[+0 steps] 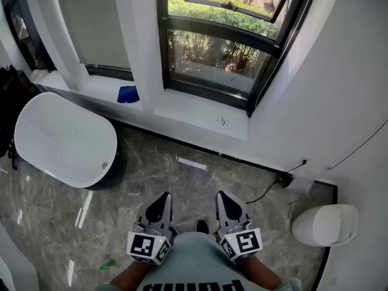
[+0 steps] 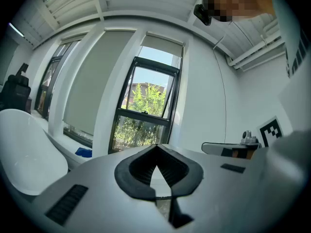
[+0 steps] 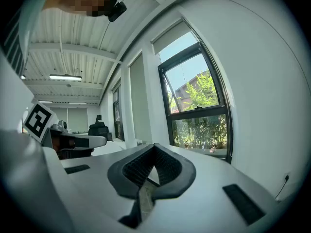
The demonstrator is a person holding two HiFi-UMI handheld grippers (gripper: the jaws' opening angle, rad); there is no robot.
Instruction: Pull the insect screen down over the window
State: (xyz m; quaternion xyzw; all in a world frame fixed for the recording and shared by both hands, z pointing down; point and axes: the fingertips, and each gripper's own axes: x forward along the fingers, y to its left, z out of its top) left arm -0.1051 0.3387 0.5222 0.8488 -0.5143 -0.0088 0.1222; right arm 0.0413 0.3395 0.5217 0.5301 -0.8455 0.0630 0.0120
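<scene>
Hanging low against the person's front, the left gripper (image 1: 162, 199) and the right gripper (image 1: 223, 197) sit side by side, well back from the window (image 1: 221, 47) with their noses aimed toward it. Each one's own view tells the same story: the ribbed pads are pressed together at the tip and nothing is caught between them. Both are empty and touch nothing.

To my eye this is a waiting pose. There is nothing to grasp this far from the window, so the jaws may as well be closed, and holding them close to the body leaves both arms free for the reach upward.

The insect screen (image 2: 161, 45) looks to be the pale band across the very top of the window, drawn up out of the way. The glass below it is uncovered, with green shrubs showing plainly through. The upper sash seems pushed outward. I cannot pick out a pull bar or cord from where the cameras sit, so the pull has not begun, and the first job will be finding a handhold along that band's lower edge.

Below the window runs a white sill (image 1: 200, 111). A blue cloth (image 1: 128, 94) lies on the ledge to the window's left, and a white oval tub (image 1: 60, 141) stands further left on the marbled floor (image 1: 182, 187). A cable (image 1: 270, 190) trails across the floor under the window's right corner.
</scene>
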